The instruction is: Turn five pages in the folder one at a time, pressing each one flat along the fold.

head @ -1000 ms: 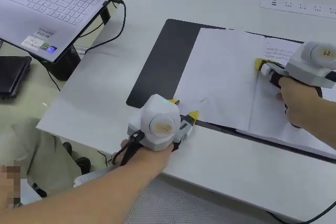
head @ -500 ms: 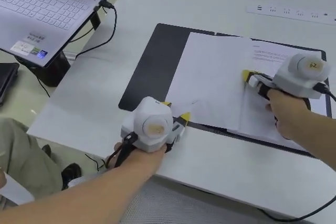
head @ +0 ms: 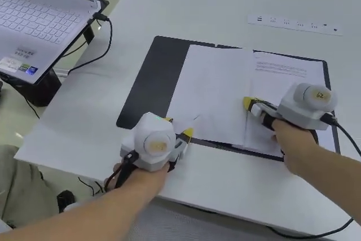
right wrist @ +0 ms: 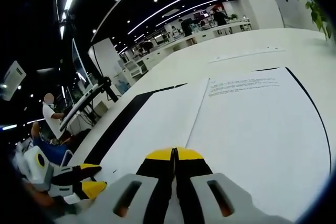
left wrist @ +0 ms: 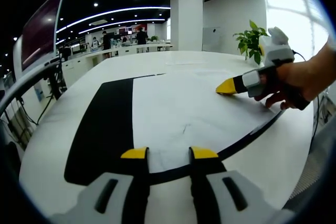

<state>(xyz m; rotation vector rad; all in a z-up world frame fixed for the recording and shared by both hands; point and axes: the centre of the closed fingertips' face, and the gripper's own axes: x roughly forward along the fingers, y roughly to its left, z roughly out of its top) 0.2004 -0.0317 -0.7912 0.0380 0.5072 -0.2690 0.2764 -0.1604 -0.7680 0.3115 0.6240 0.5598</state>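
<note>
Two handheld grippers, one folder, listed from the tools outward.

1. Right gripper (head: 249, 104): jaws clenched tip to tip with nothing between them. The yellow tips lie on the paper at the fold (head: 250, 74), somewhat nearer the person than its middle.
2. Left gripper (head: 178, 127): jaws parted and empty, with the tips at the near edge of the folder (head: 148, 80), by the near corner of the turned page (head: 211, 86).
3. Folder: open flat on the white table (head: 192, 4). Black cover bare at the left, blank turned page beside it, printed page (head: 285, 77) right of the fold.
4. Surroundings: laptop (head: 39, 12) and power strip (head: 296, 25), both well apart from the work.

Hazards, as judged:
- A stroke that wanders off the fold would crease a sheet instead of flattening it.
- Hard pressure from narrow tips may wrinkle or tear thin paper.
- The folder may slide on the smooth table, since nothing clamps it.
- The next pick may lift two sheets together, spoiling the count.
</note>
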